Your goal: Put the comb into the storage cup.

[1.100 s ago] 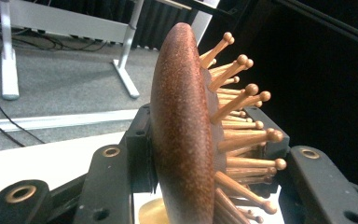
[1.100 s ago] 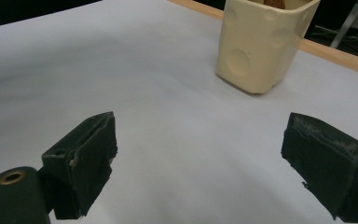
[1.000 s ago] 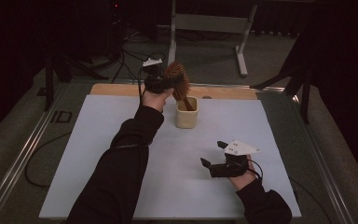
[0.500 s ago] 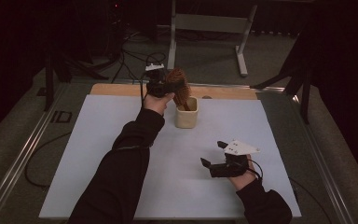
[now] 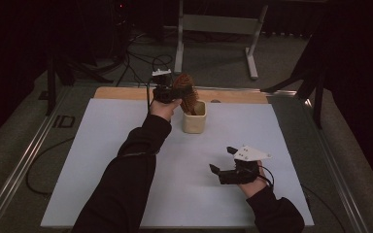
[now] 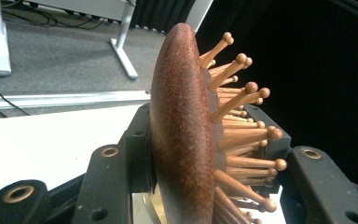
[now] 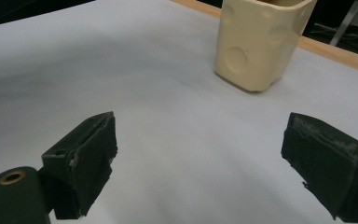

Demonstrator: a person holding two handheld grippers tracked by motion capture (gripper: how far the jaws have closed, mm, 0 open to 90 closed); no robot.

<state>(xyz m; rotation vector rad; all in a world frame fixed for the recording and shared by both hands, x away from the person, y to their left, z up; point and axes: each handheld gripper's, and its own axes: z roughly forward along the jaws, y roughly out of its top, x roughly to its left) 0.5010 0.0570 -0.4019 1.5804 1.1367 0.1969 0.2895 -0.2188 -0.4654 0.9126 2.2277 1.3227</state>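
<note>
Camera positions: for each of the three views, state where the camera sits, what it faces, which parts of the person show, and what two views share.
High view: above the person's side, looking forward and down on the table; both sleeves, left gripper, right gripper.
Left gripper view: on the left gripper, facing the clamped hairbrush; its own fingers.
Right gripper view: on the right gripper, low over the table, facing the cup; its fingers.
High and right gripper views share the cup.

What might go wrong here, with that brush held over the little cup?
The left gripper clamps the wooden hairbrush by its head, handle down in the cream cup. The cup looks light and nothing steadies it, since the right gripper rests open and apart on the white table; a sideways pull may tip it. The jaws also press on the round-tipped bristles, so the brush might twist or slip.
</note>
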